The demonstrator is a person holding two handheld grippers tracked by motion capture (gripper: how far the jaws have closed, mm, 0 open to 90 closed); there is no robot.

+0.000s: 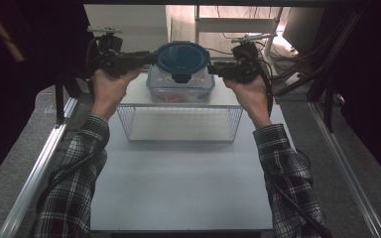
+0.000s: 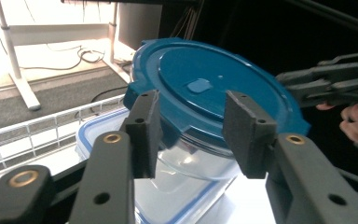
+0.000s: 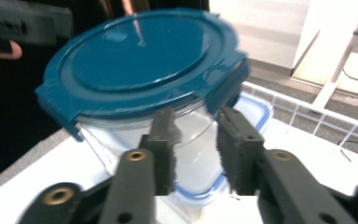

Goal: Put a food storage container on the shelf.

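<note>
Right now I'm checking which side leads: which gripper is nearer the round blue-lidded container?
Neither clearly. The left gripper meets the round blue-lidded container at its left rim, the right gripper at its right rim.

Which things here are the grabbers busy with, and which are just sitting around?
In the job:
- round glass container with a blue lid
- left gripper, jaws open at its lid
- right gripper, jaws open at its side

Just lying about:
- rectangular blue-rimmed box underneath the round one
- white wire rack they stand on
- white table
</note>
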